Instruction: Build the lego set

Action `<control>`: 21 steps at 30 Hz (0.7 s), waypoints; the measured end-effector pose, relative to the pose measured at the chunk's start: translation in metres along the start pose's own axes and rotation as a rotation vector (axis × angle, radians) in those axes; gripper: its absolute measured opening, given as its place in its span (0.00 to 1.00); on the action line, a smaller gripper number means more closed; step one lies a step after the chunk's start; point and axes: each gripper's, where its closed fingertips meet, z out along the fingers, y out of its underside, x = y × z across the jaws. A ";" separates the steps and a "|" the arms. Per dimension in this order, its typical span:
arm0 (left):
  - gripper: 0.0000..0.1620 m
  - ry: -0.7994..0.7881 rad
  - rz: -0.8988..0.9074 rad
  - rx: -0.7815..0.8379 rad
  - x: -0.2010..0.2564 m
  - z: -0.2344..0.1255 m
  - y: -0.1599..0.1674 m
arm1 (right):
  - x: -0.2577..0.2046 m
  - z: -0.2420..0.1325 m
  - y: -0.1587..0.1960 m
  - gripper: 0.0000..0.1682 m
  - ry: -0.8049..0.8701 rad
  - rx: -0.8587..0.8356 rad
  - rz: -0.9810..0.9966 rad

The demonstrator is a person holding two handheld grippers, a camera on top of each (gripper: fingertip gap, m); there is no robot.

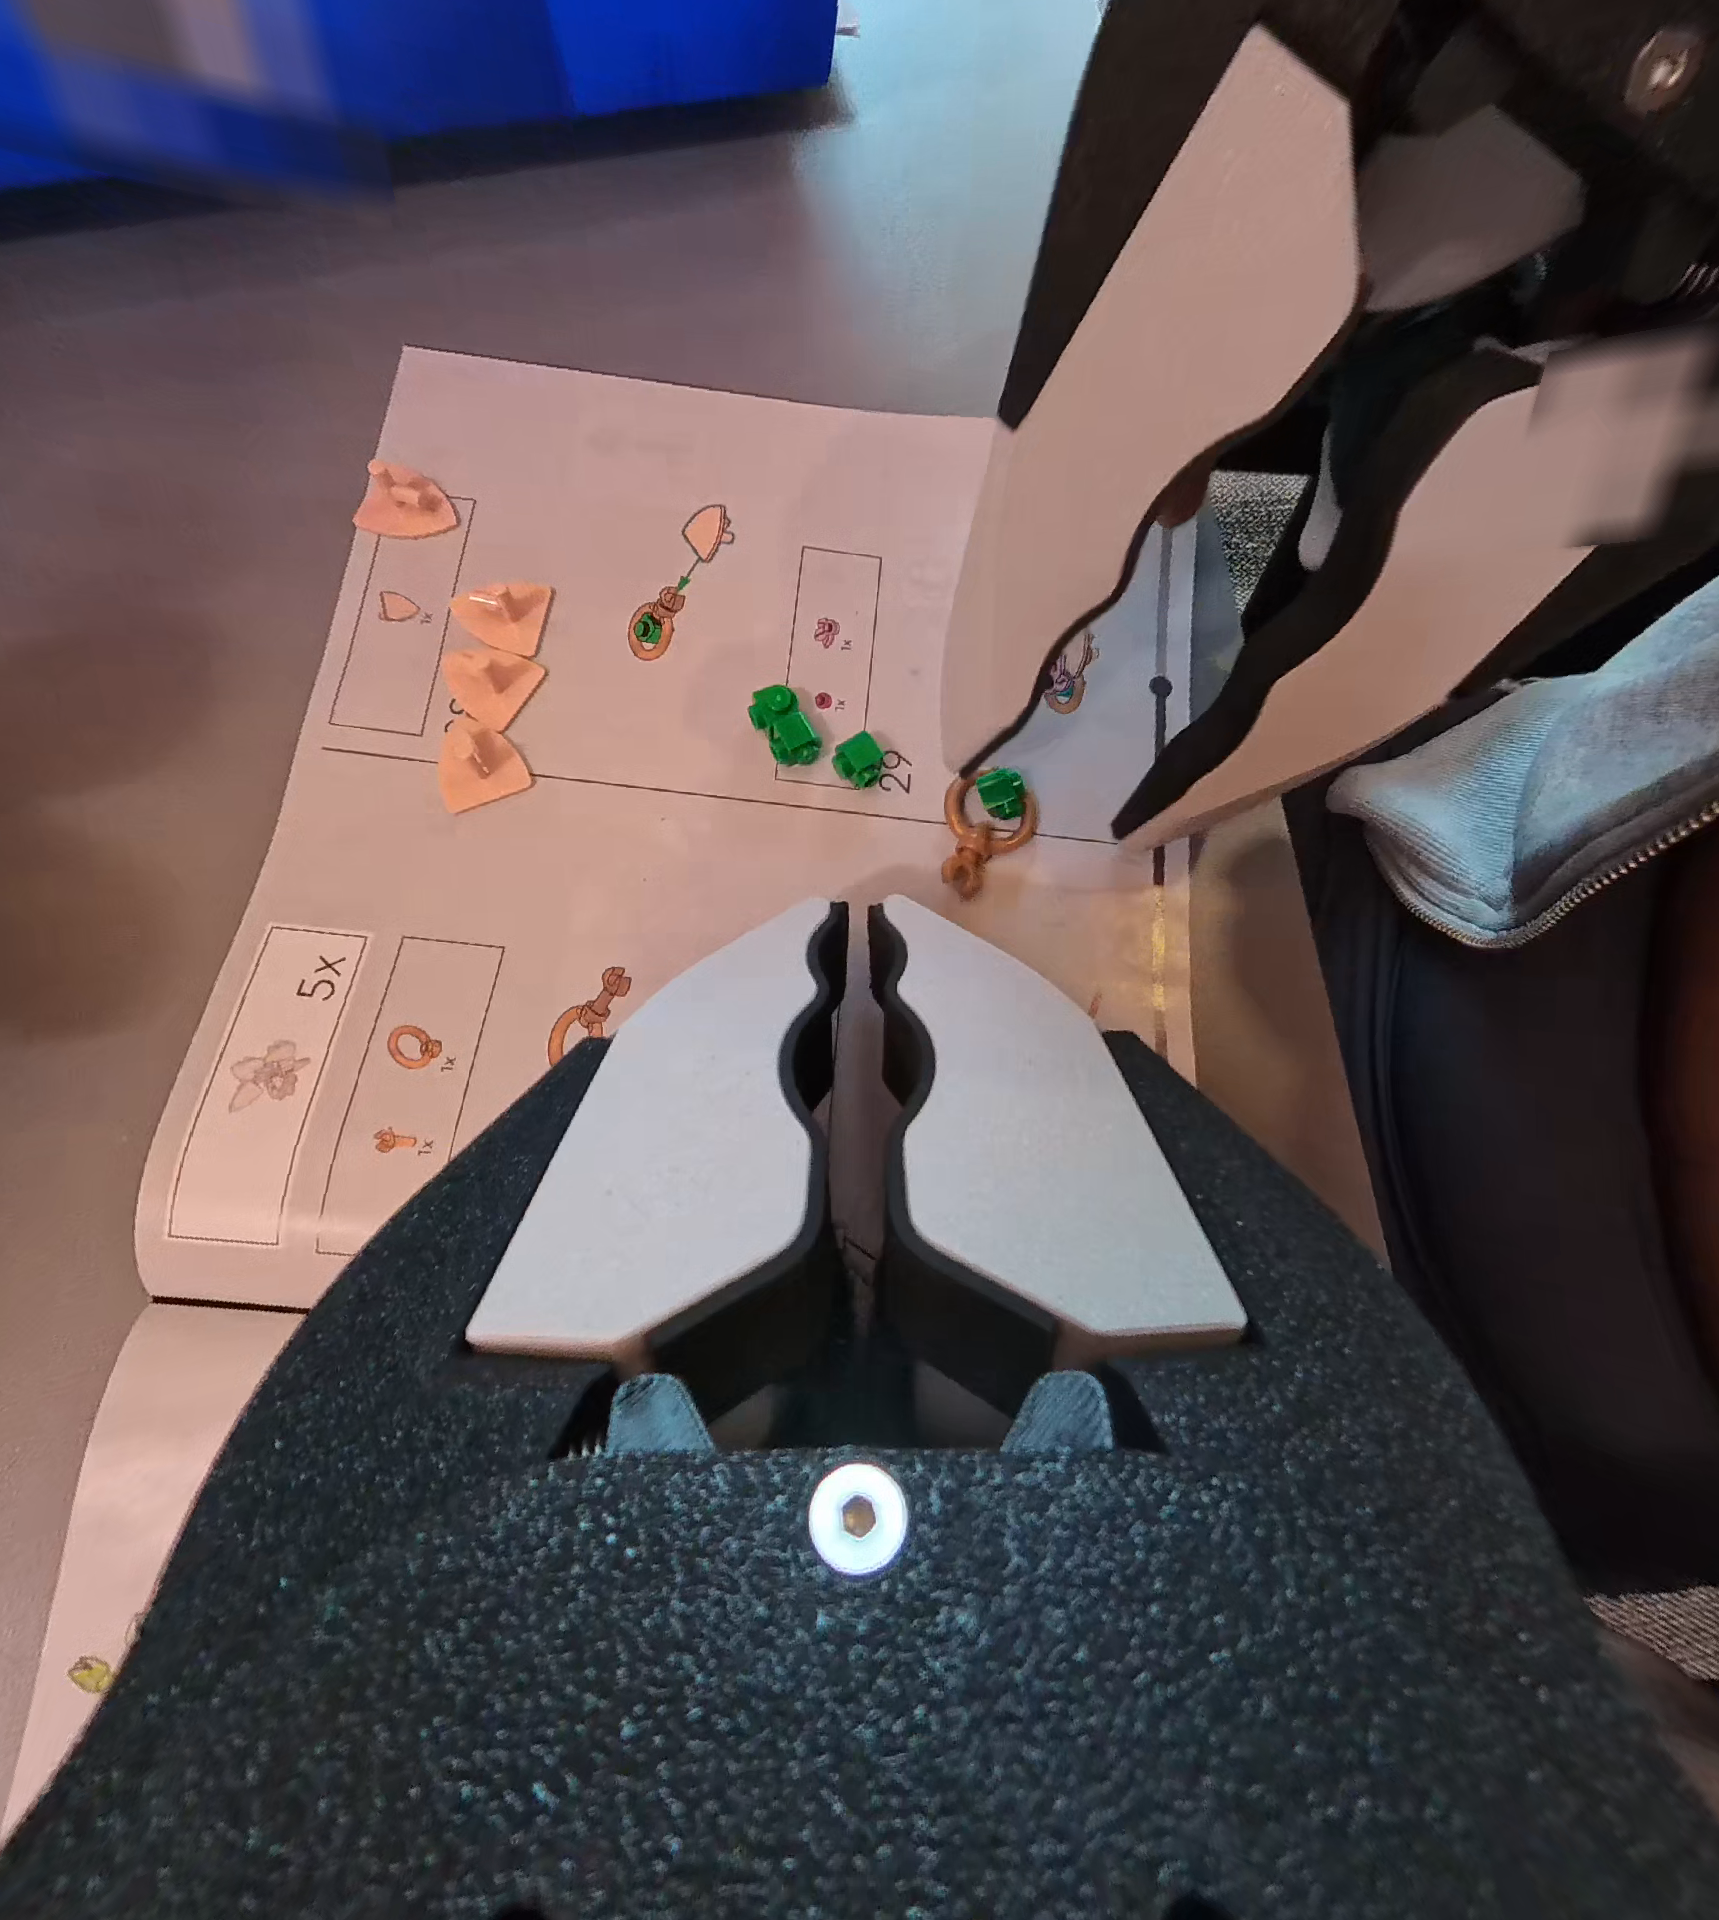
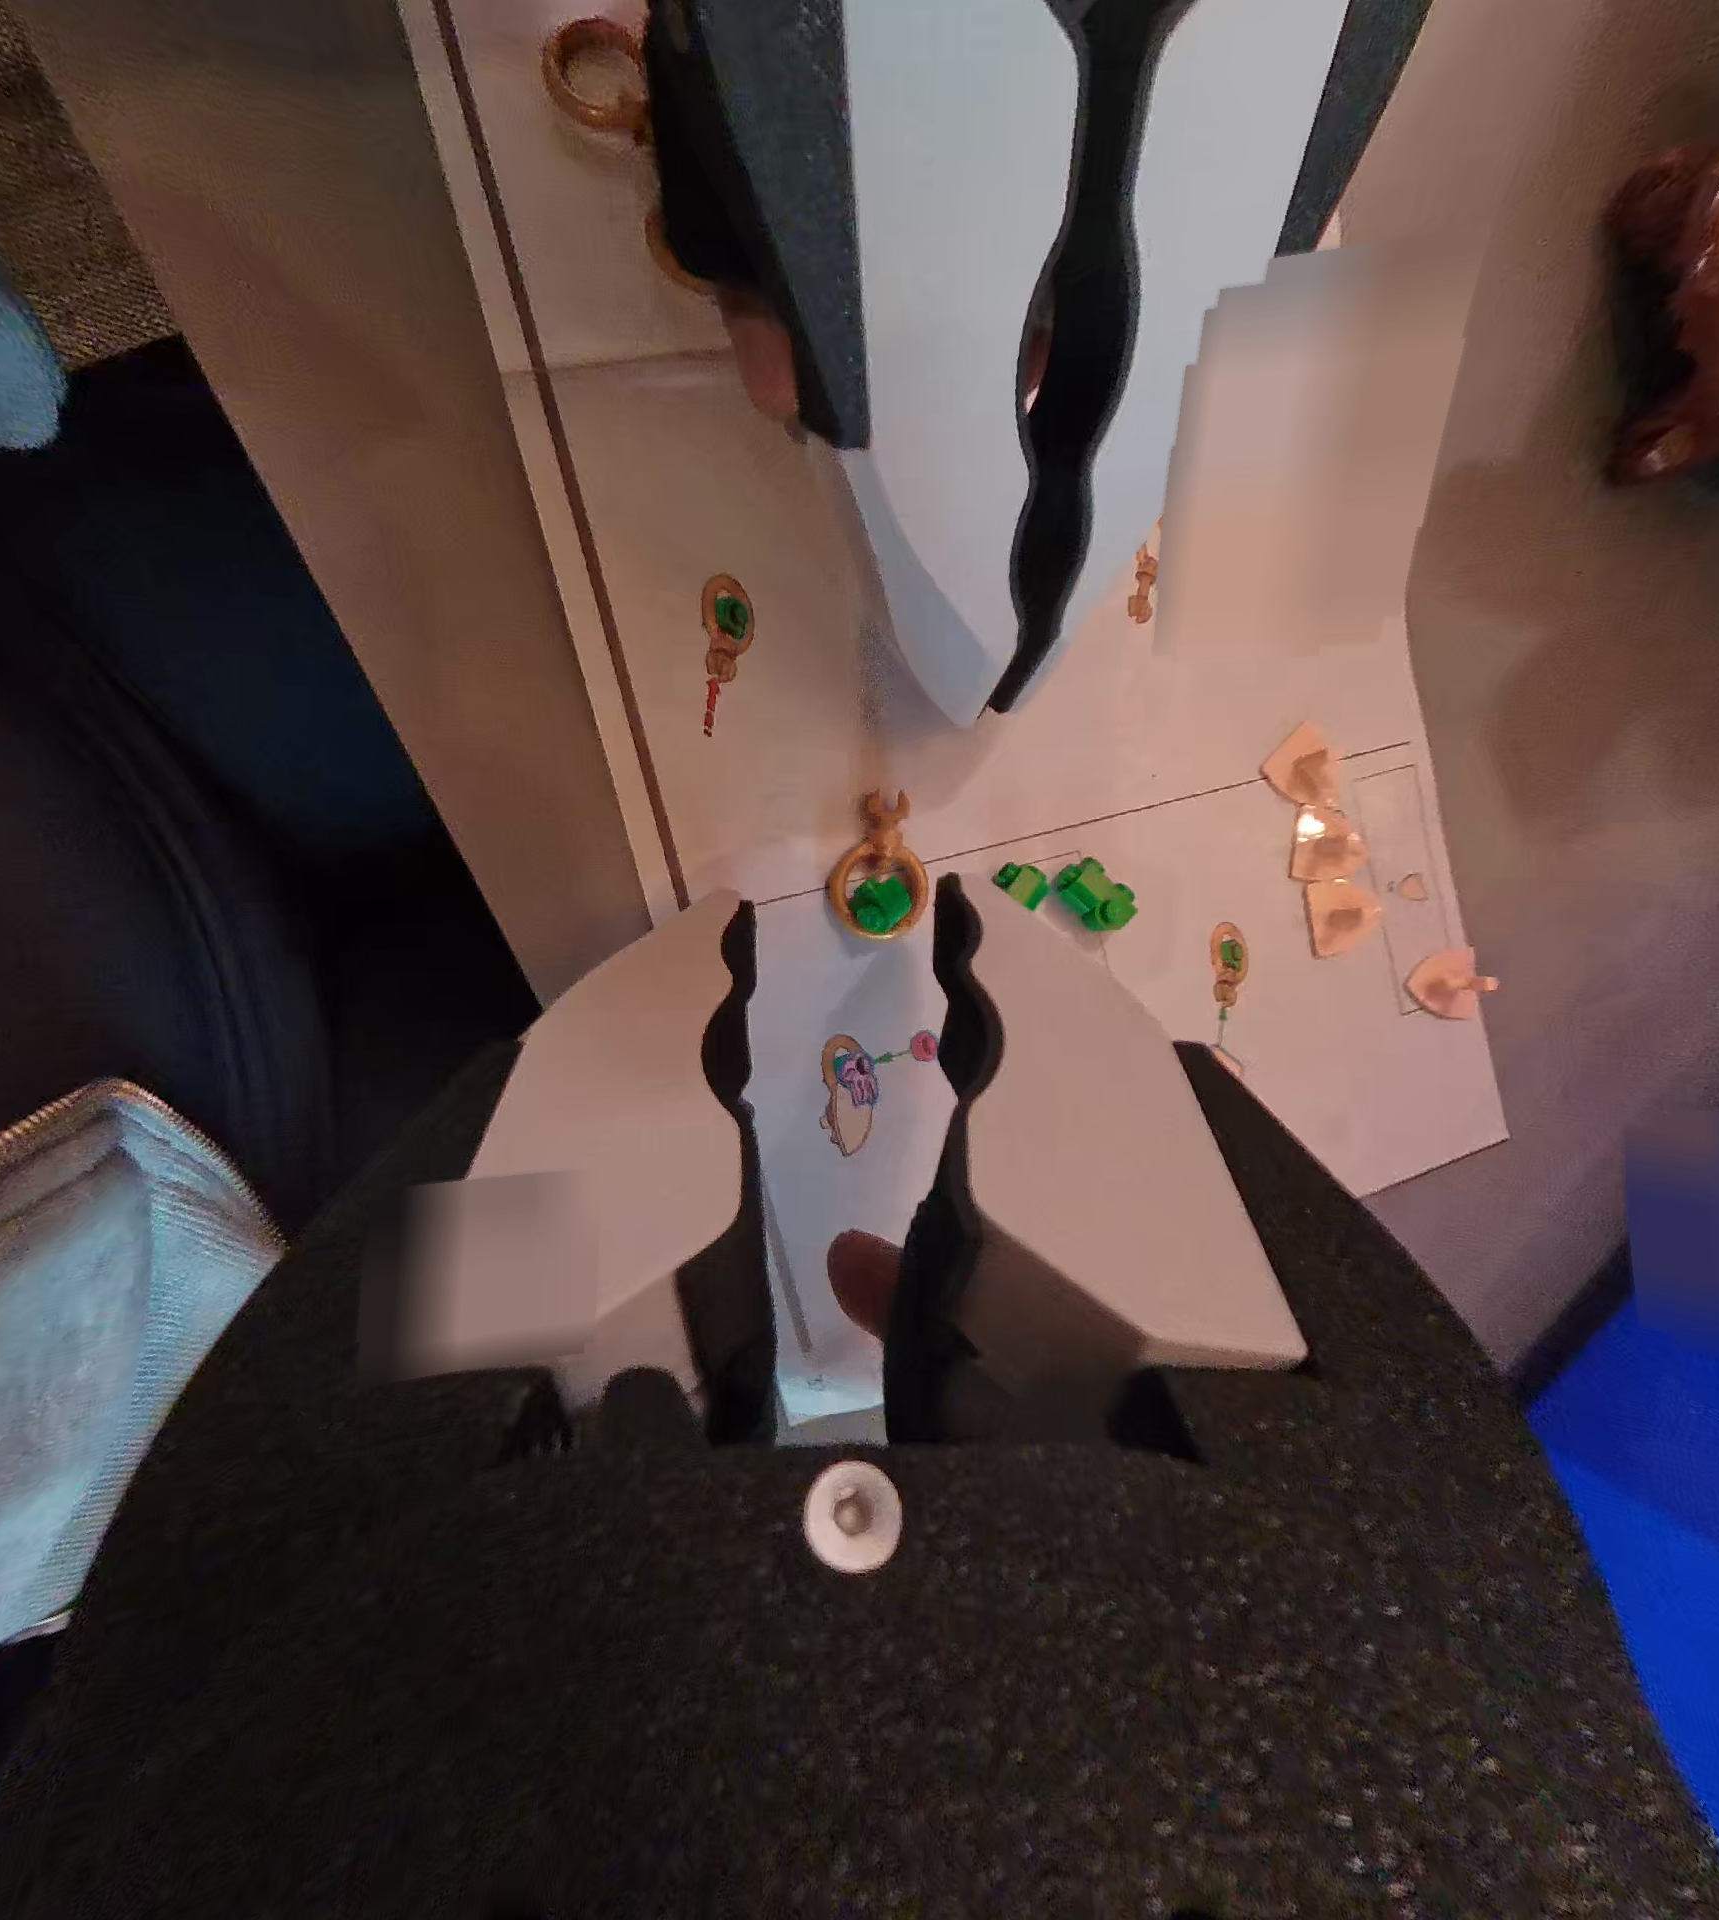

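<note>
Just ahead of the right gripper (image 2: 844, 909) — the gold ring (image 2: 876, 902), untouched.

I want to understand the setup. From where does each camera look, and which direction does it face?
Left wrist view: on the left gripper, looking along its shut fingers at the instruction booklet; the right gripper enters from the upper right.
Right wrist view: on the right gripper, fingers apart, facing the opposite way; the left gripper points back.
Shared: gold ring holding a green piece, loose green pieces, pink petals.

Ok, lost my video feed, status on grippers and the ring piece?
Left gripper shut, empty. Right gripper open, straddling gold ring with green stud seated inside. Loose green pieces alongside, nothing blocking.
</note>
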 end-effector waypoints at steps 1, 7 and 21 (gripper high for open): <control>0.02 0.001 0.003 0.007 0.000 0.000 -0.001 | 0.002 -0.003 0.000 0.18 0.019 0.006 -0.022; 0.02 0.010 0.034 0.004 0.005 0.006 -0.004 | 0.009 -0.012 -0.002 0.00 0.010 0.070 -0.216; 0.02 0.021 0.024 0.007 0.005 0.007 -0.002 | 0.014 0.006 -0.002 0.00 -0.099 0.050 -0.028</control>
